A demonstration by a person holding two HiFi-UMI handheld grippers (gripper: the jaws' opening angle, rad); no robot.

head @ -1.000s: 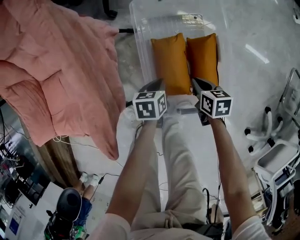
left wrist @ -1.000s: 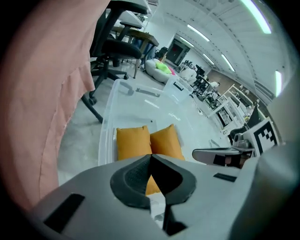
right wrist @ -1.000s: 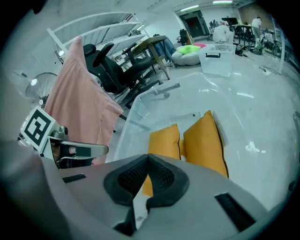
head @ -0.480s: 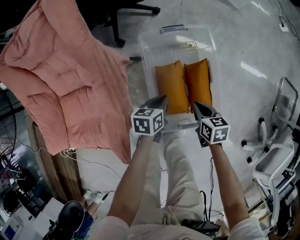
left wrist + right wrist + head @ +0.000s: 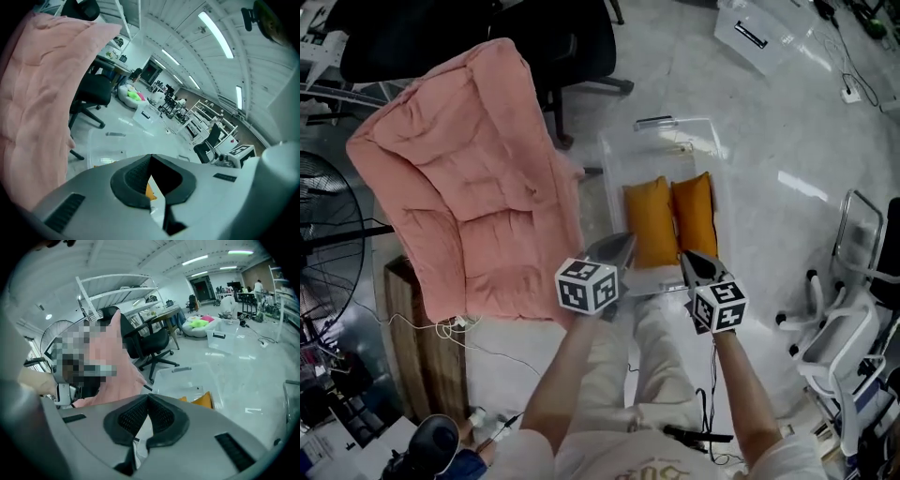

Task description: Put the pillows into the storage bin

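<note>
Left gripper (image 5: 150, 158): the fingers are sitting pressed together at the tips, with nothing between them. Through the small gap behind the tips I am seeing only a sliver of orange and pale floor.

Right gripper (image 5: 147, 397): same reading. The fingers are meeting tip to tip and are empty.

In the head view both grippers are hanging side by side in the person's hands, pointing forward and down, over the near end of the storage bin (image 5: 675, 141). Neither one is touching it; each gripper view is looking down on the bin from well above.

The bin is clear plastic and is standing open on the pale glossy floor, in front of the person's legs. The two pillows are lying inside it, both orange, both lengthwise, pressed side by side. The left pillow (image 5: 649, 220) is looking a little longer than the right pillow (image 5: 695, 214). They are filling the near half of the bin, and the far half is showing bare bottom.

Just left of the bin a pink quilt (image 5: 478, 178) is draping over something I cannot make out, and its lower edge is hanging close to the bin's left wall. A black office chair (image 5: 572, 47) is standing beyond the quilt. A second clear box (image 5: 759, 33) is sitting well apart at the far right, and a white chair (image 5: 834, 319) is standing at the right edge.
</note>
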